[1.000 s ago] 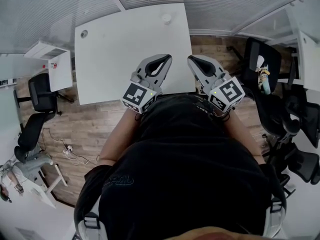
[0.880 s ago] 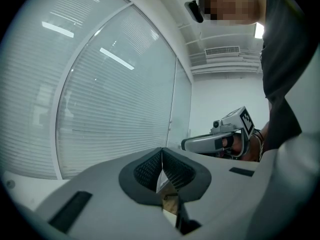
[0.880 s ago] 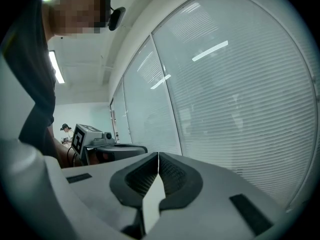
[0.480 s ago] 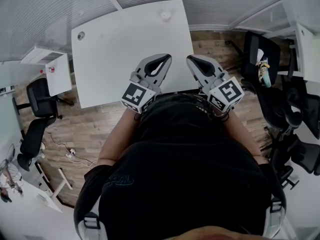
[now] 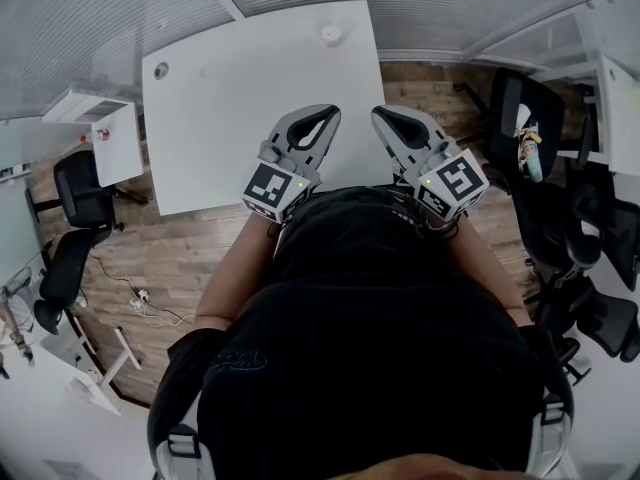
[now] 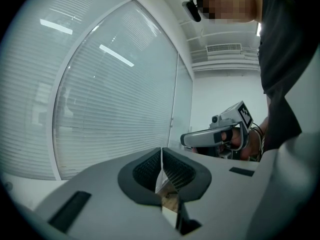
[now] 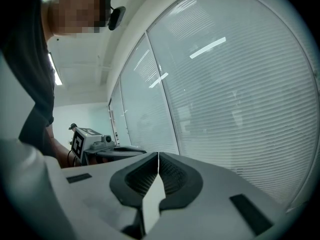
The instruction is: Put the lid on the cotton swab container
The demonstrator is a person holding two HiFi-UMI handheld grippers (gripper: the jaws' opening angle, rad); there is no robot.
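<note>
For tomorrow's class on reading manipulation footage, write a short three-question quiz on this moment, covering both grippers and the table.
1. True or false: the left gripper holds a lid.
2. The right gripper is: A) wide open; B) shut with nothing between its jaws; C) shut on a container.
3. Fill in: the small round white object sits near the white table's ____ edge, away from the person.

Key: 1 false; 2 B; 3 far.
</note>
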